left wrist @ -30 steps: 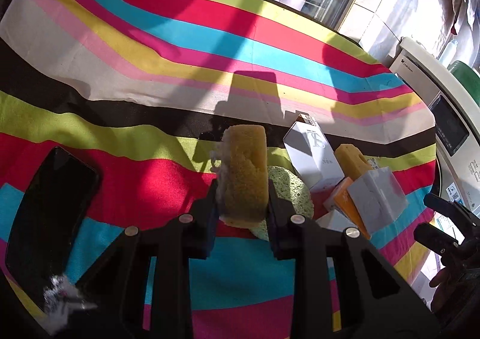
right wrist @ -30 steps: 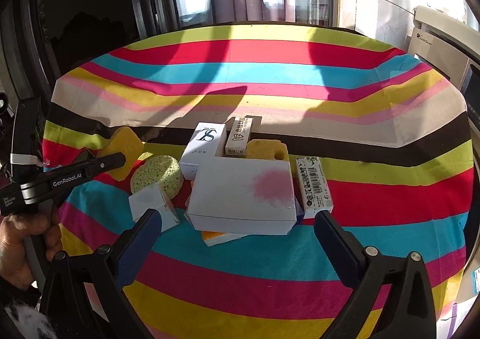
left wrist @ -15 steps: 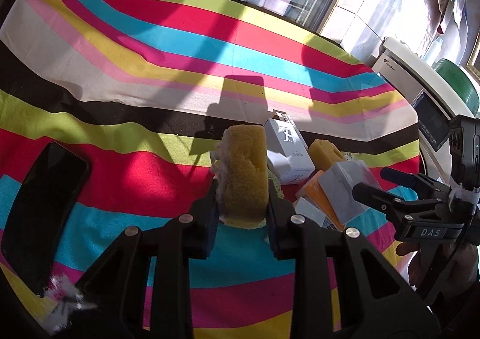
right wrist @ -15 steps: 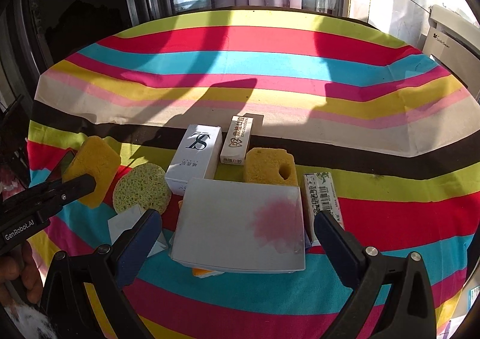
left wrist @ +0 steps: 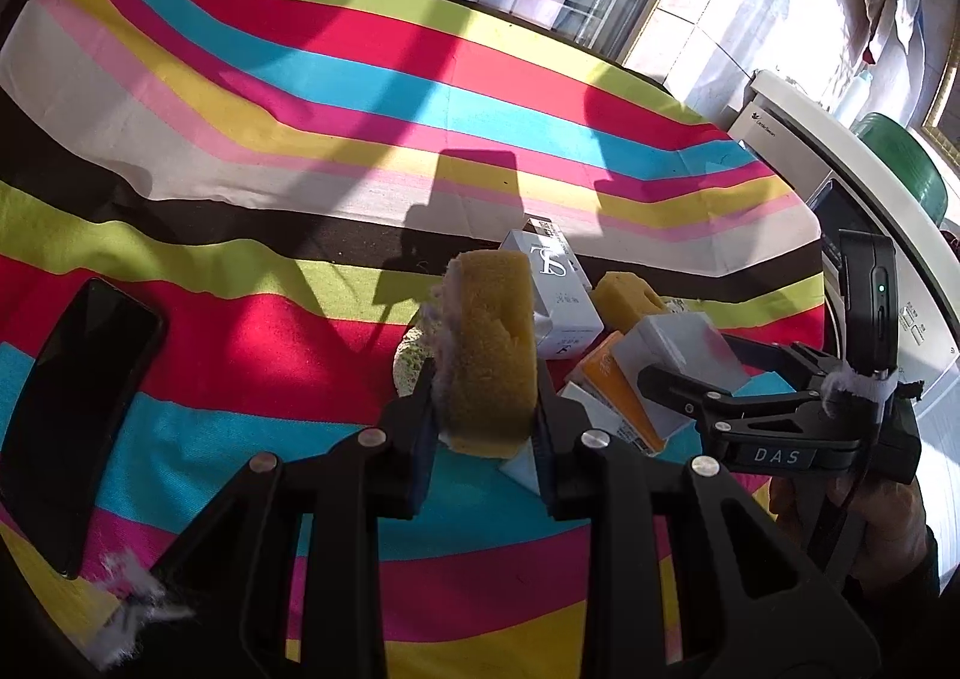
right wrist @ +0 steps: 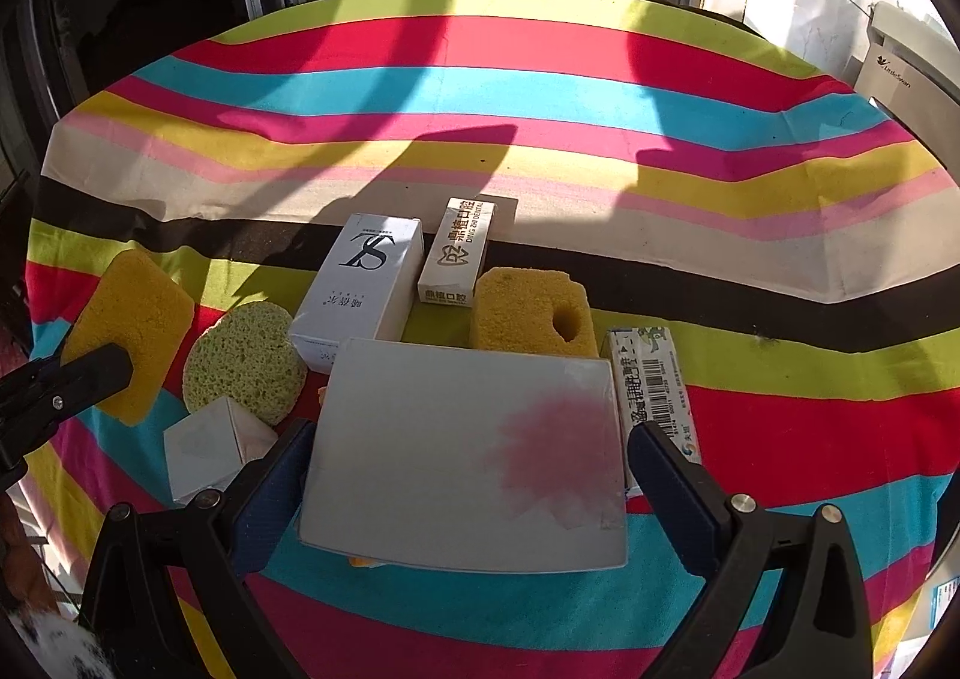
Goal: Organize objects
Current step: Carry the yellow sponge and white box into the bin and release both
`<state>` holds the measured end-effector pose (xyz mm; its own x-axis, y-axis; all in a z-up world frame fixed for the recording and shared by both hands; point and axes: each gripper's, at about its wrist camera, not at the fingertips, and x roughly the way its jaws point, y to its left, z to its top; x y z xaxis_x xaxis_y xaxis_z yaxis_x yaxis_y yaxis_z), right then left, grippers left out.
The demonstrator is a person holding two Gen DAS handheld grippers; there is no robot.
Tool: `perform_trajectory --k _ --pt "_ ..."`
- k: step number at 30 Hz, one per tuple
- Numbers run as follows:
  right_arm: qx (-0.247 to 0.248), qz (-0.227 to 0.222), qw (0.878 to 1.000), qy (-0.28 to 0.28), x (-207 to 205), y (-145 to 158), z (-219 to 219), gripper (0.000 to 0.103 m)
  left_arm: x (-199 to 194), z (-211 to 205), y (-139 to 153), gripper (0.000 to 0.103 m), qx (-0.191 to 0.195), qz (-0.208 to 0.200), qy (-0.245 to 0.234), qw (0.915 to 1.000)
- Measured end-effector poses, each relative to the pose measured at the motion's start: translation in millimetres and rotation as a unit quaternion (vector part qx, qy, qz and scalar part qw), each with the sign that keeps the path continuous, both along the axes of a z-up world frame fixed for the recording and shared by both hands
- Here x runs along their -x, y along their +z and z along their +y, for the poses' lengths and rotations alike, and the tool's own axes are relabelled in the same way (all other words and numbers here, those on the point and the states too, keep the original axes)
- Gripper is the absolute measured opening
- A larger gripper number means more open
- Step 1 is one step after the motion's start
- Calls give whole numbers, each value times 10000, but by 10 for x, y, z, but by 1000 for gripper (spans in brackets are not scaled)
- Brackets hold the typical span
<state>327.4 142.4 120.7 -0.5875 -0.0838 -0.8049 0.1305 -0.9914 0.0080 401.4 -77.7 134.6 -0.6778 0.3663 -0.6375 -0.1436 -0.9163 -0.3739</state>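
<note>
Your left tongs [left wrist: 483,409], low in the left wrist view, are clamped on a yellow sponge [left wrist: 489,349] that stands upright between the pads, lifted clear of the striped cloth [left wrist: 252,343] on the desk. At the left edge of that view a black phone [left wrist: 72,415] lies flat on the cloth. In the right wrist view your right tongs [right wrist: 468,475] stand wide apart, one finger on each side of the big white box [right wrist: 462,457] with the pink blotch; whether the pads touch its sides you cannot tell from here. That box lies on top of other things at lower centre. Left of it sit a small white box [right wrist: 210,448] and, just beyond, a round green sponge [right wrist: 246,361]. At the big box's right edge lies a barcode box [right wrist: 651,385]. Behind the big box rests a second yellow sponge with a hole [right wrist: 531,313]. Further up, side by side, lie the white "SL" box [right wrist: 360,289] and a narrow white carton [right wrist: 459,253], which reaches the dark stripe.
</note>
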Motion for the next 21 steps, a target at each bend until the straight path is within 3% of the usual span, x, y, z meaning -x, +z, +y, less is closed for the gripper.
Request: perform_trajectory --k 4,11,21 --pt "-121 97 9999 -18 -28 36 5 94 -12 40 2 32 2 -1 -48 10000" --pt "29 246 9995 -199 -175 128 106 94 -64 149 21 32 -10 15 -186 9998" --pt "296 474 9965 -621 -700 302 401 94 -183 452 116 32 -66 119 -581 9982"
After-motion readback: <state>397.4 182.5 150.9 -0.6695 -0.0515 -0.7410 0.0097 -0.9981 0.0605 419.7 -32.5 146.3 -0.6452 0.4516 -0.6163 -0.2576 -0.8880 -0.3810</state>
